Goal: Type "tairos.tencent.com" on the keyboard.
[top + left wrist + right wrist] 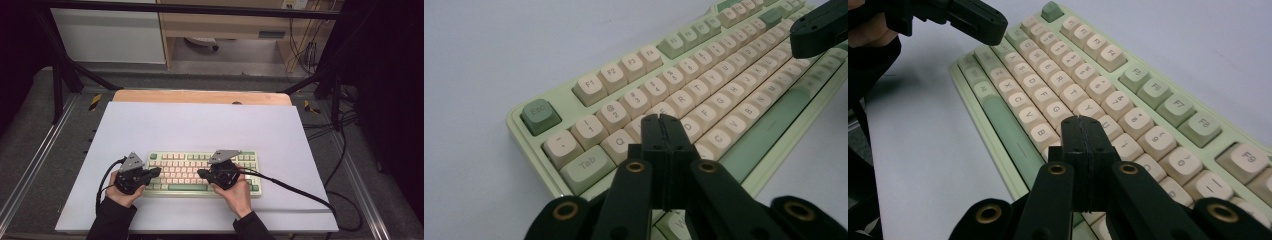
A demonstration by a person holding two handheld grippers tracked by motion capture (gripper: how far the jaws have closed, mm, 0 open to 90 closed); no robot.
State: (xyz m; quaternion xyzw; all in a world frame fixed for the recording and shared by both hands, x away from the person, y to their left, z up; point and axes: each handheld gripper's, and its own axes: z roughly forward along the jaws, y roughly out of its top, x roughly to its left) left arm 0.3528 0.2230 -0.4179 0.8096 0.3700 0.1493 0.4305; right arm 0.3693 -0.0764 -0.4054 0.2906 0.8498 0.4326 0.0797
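Person's hands: two hands in black sleeves came in from the near edge of the desk, each gripping a black two-jaw tool with a trailing cable.
Left claw [156, 172]: its jaws were pressed flat together with nothing between them, poised just above the left end of the letter rows; in the left gripper view [663, 118] the closed tip sat over the keys just right of Tab.
Right claw [201, 173]: its jaws were likewise pinched together and empty, pointing inward over the middle of the keys; in the right gripper view [1083, 120] the tip hung above the right-hand letter keys.
Work piece: a pale green mechanical keyboard with cream keycaps and darker green accent keys [192, 159] lay flat near the front of the desk, between and under both claws.
Surface: a white sheet covering the desk [200, 125], with a strip of bare wood showing at the far edge.
Progress: judging by the pose, both closed tips served as pointers for pressing keys. Whether either tip touched a key could not be told, and no keycap looked removed or displaced, so how much typing was finished remained unclear.
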